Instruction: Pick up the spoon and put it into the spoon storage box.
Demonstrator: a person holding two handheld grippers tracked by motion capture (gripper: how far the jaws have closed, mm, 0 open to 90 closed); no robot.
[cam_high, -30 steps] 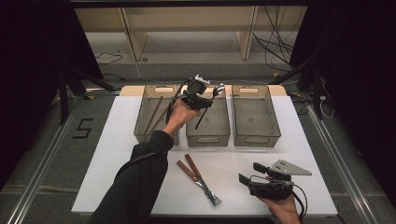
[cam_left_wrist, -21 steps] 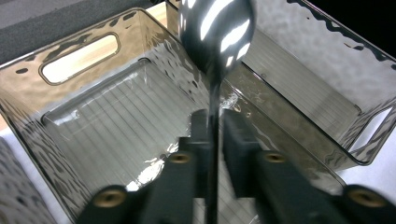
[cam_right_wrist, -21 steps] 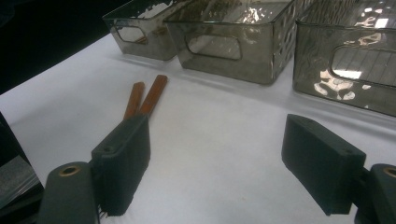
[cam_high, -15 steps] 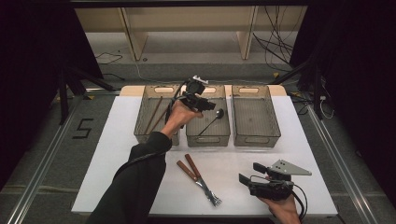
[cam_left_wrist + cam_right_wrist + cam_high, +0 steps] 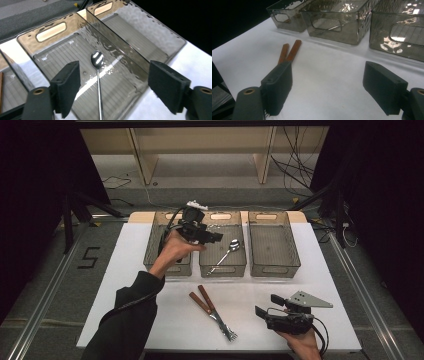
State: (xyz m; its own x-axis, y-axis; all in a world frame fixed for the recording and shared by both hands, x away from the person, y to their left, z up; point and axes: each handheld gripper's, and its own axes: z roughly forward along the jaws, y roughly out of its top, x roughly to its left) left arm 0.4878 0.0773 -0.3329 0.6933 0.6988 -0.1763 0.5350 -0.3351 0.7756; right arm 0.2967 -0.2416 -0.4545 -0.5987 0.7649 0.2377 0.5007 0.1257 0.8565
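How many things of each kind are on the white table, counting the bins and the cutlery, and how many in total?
Clear grey bins: 3, left, middle, right
Spoons: 1, lying in the middle bin
Wooden-handled cutlery on the table: 2, one beside the other
Total: 6

Bright overhead light on white table (image 5: 150, 320), dark surrounds; glare on bins (image 5: 117, 50); pics slightly soft.

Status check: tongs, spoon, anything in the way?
Left tongs just opened, empty. Right tongs open, idle. Spoon lying in middle bin. Nothing in the way.
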